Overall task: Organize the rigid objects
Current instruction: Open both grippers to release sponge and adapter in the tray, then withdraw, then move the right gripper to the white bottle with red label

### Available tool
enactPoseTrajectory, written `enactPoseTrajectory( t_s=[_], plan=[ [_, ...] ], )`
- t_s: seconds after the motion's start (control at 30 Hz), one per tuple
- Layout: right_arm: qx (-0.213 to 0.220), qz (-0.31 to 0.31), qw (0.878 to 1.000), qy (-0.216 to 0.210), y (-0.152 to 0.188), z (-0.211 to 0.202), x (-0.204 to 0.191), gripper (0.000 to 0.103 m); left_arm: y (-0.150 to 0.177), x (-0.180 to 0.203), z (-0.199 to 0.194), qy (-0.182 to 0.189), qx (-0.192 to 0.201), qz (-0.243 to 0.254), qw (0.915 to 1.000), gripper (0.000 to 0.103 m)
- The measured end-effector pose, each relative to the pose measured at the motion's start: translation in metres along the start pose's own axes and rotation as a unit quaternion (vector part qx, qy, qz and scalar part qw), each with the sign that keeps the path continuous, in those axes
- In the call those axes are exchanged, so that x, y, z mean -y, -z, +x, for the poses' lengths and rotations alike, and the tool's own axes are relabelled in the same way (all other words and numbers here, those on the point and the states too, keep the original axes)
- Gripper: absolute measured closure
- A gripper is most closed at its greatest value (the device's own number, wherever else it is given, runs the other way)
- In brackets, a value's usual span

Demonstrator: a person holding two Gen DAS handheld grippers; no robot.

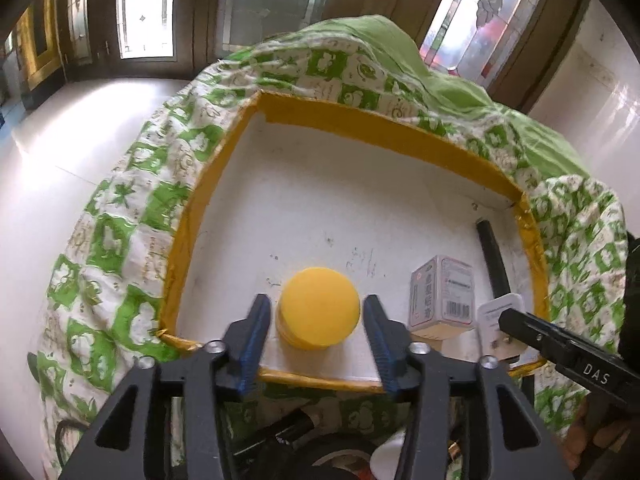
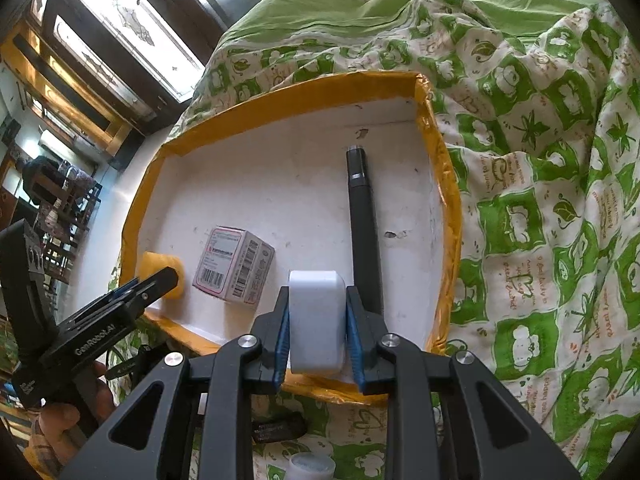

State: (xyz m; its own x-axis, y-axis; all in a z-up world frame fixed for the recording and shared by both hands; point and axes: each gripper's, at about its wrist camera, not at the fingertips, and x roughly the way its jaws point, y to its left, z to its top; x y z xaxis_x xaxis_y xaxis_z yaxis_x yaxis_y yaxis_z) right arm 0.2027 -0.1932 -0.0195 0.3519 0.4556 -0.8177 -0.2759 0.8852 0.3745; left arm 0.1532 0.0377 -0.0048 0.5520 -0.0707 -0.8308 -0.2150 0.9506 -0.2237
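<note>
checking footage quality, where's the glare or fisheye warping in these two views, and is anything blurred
Left wrist view: the floor glares white, the tray rim bows, the left gripper and yellow-lidded jar look slightly soft. Right wrist view: the window is blown out, the tray's left rim curves strongly, the white block in the right gripper is sharp.

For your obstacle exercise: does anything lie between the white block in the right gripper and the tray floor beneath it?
Nothing visible does. The white rounded plastic block hangs over bare floor of the yellow-rimmed white tray, between the small printed cardboard box and the long black cylinder.
</note>
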Motion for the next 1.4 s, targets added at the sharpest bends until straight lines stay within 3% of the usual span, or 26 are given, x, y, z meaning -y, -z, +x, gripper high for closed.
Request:
enactPoseTrajectory(
  t_s=[0.07, 0.3, 0.53, 0.67, 0.8, 1.4],
  plan=[
    [0.009, 0.008, 1.0, -0.002, 0.0, -0.004, 0.004, 0.067, 0.001, -0.001, -0.009, 0.002, 0.008, -0.001, 1.0, 0.045],
    [0.045, 0.018, 0.999, -0.023, 0.014, -0.036, 0.011, 0.062, 0.036, -0.01, -0.058, 0.035, 0.04, -0.015, 0.9985, 0.035],
    [0.05, 0.02, 0.998, -0.032, 0.053, -0.059, 0.011, 0.057, 0.1, -0.025, -0.072, 0.062, 0.016, -0.068, 0.9957, 0.033],
    [0.041, 0.007, 0.999, -0.034, 0.079, -0.066, 0.005, 0.055, 0.107, -0.005, -0.078, 0.043, 0.027, -0.028, 0.9983, 0.033],
    [0.036, 0.003, 0.999, -0.038, 0.099, -0.074, 0.004, 0.053, 0.112, 0.006, -0.065, 0.018, -0.002, 0.001, 0.9998, 0.033],
    [0.016, 0.013, 0.999, -0.04, 0.103, -0.064, 0.009, 0.053, 0.113, 0.0, -0.046, 0.017, -0.035, -0.009, 0.9992, 0.033]
  ],
)
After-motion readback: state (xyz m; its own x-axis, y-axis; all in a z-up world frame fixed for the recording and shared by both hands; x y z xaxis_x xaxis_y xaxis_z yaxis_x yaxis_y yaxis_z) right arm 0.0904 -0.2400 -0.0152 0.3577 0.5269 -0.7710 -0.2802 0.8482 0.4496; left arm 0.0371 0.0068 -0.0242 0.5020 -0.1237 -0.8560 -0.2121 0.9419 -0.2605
